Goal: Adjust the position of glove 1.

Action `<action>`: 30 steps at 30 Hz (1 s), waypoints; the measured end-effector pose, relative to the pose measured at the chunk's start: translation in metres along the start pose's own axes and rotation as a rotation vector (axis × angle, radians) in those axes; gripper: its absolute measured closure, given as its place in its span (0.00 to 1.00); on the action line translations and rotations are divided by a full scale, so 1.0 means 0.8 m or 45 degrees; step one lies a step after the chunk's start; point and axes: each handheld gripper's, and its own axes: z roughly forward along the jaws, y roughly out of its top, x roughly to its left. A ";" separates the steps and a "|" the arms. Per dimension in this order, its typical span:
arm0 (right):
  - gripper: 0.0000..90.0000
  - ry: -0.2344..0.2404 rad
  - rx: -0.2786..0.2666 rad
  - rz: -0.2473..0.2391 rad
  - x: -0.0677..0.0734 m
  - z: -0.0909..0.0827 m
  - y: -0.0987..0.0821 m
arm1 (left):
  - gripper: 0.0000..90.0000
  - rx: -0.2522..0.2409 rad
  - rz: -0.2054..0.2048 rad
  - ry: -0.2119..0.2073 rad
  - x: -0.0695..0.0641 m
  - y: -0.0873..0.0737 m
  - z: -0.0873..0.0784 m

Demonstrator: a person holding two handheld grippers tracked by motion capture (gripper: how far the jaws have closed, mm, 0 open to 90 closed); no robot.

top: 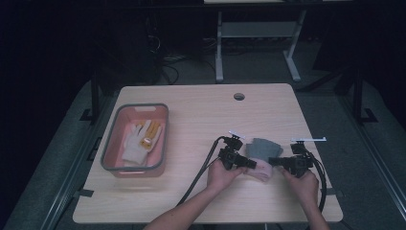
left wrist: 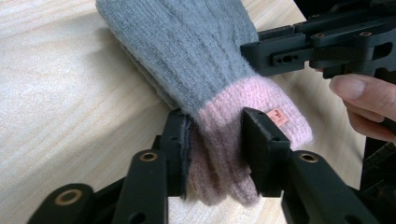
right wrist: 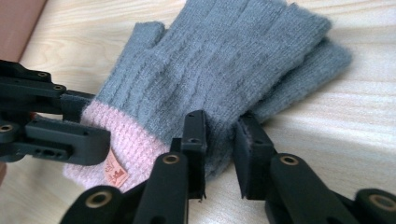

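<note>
I've got both tools on the grey and pink glove (top: 259,158), which lies on the desk (top: 201,115) between my hands. The left tool (left wrist: 215,140) is clamped on its pink cuff; the right tool (right wrist: 219,135) pinches the grey edge. Its long axis runs cuff-near to fingers-far, and the basket (top: 109,143) sits well off to my left, so the left hand would lead any carry.

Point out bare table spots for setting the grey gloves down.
Free: the wide strip between the pink bin and the left gripper, and the far stretch around the table's hole. Crowded: near right, where both grippers, right gripper included, pinch the grey gloves.
</note>
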 end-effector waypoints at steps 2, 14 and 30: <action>0.87 0.015 0.003 0.001 -0.001 -0.001 0.000 | 0.73 -0.002 -0.013 -0.019 0.002 0.000 -0.001; 0.89 0.007 0.027 -0.032 0.016 -0.013 0.009 | 0.75 -0.027 -0.050 -0.101 0.012 0.001 -0.013; 0.89 0.038 -0.015 -0.092 0.049 -0.020 0.031 | 0.75 -0.091 -0.024 -0.081 0.012 0.005 -0.054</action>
